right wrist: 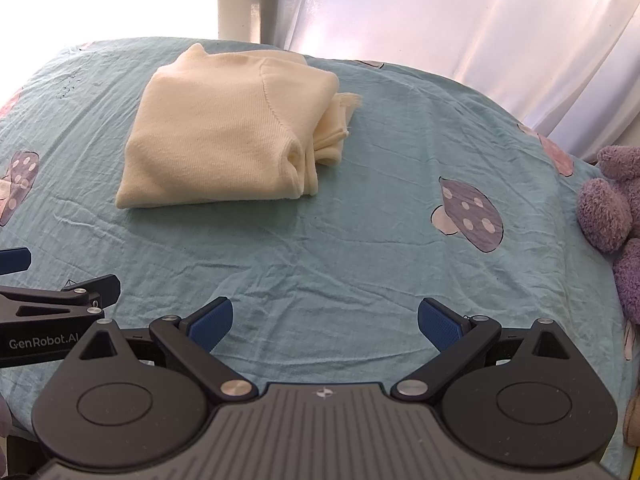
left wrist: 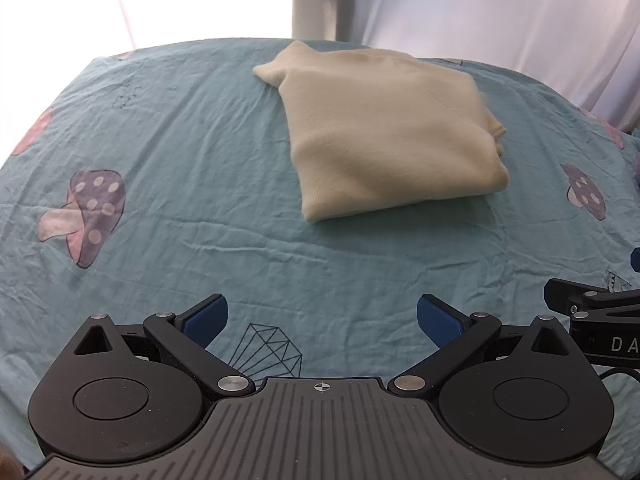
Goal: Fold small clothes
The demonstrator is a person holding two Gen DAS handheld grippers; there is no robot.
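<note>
A cream knit sweater [left wrist: 384, 132] lies folded in a compact rectangle on the teal bedsheet [left wrist: 180, 140], toward the far side. It also shows in the right wrist view [right wrist: 224, 132], with layered edges at its right side. My left gripper [left wrist: 322, 322] is open and empty, well short of the sweater. My right gripper [right wrist: 324, 324] is open and empty, near the bed's front. Each gripper shows at the other view's edge: the right one in the left wrist view [left wrist: 600, 308], the left one in the right wrist view [right wrist: 60, 300].
The sheet has mushroom prints [left wrist: 90, 216] and a diamond print [left wrist: 272, 348]. A purple plush toy [right wrist: 616, 216] sits at the bed's right edge. White curtains [right wrist: 460, 16] and a bright window stand behind the bed.
</note>
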